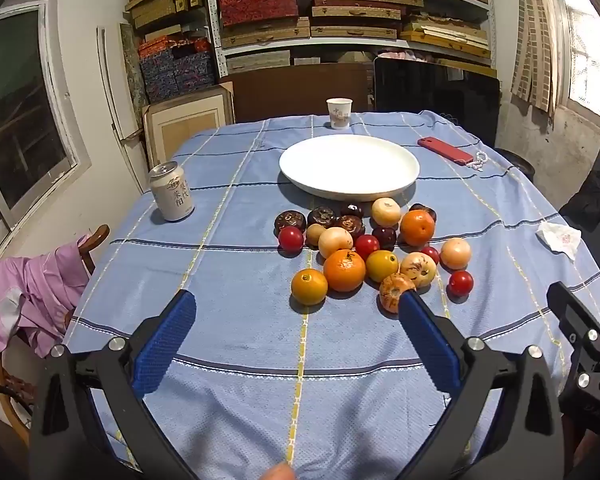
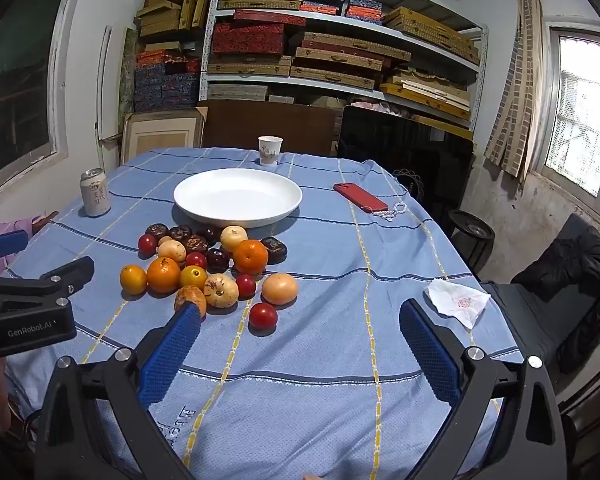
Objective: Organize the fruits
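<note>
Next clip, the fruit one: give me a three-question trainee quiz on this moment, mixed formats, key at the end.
1. True or false: the white plate already holds fruit.
2. Which lies nearest the red phone? A) beer can B) bead bracelet C) paper cup
3. Fill in: both the left gripper and right gripper are ____.

Key: 1 false; 2 B; 3 open.

Woven blue tablecloth (image 1: 240,280) seen matt, white plate (image 1: 300,156) glossy and smooth, oranges (image 1: 344,270) finely dimpled, tomatoes (image 1: 461,282) shiny, drink can (image 1: 171,196) metal, cup (image 1: 339,113) paper, finger pads (image 1: 164,344) ribbed blue.
</note>
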The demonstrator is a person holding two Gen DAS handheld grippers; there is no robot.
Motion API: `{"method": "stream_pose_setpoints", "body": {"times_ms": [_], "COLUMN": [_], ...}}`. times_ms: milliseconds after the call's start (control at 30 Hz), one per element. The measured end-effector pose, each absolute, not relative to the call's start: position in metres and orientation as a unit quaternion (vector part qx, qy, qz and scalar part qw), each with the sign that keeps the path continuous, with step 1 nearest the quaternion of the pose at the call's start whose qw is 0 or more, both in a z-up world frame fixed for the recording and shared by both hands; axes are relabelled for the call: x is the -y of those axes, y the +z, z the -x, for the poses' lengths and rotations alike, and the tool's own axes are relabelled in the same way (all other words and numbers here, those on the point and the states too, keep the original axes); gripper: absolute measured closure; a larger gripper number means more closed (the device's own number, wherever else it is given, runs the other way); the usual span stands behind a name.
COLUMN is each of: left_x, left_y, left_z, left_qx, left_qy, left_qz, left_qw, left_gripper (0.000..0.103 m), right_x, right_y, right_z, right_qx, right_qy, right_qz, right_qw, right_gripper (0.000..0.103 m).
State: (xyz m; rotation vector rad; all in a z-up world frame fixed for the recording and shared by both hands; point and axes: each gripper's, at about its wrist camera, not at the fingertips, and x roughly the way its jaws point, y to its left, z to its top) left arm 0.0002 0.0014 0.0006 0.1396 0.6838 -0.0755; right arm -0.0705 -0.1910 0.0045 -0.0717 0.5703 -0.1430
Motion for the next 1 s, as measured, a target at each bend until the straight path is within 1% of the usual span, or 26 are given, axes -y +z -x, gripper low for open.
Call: {"method": "stream_pose_setpoints", "body": {"times_ms": [500, 1000], "left_x": [-0.015, -0.012], "left_y": [0.000, -0.001], "left_z": [-0.002, 0.000], "left_qx": [-0.334, -0.333], "left_qy": [-0.034, -0.028], "left_qz": [-0.066, -0.065], "left_qw": [0.940, 0.940], "left_gripper": [0.004, 0.004], "right_x": [0.190, 0.189], "right_y": [0.003, 0.002], "right_z": [0.070, 0.070], "right_qx": [-0.281, -0.281], "right_qy": [-0.073, -0.073], "right_qz": [0.039, 0.041], "right_qw": [0.956, 0.956], "right_gripper": [0.003, 0.003]}}
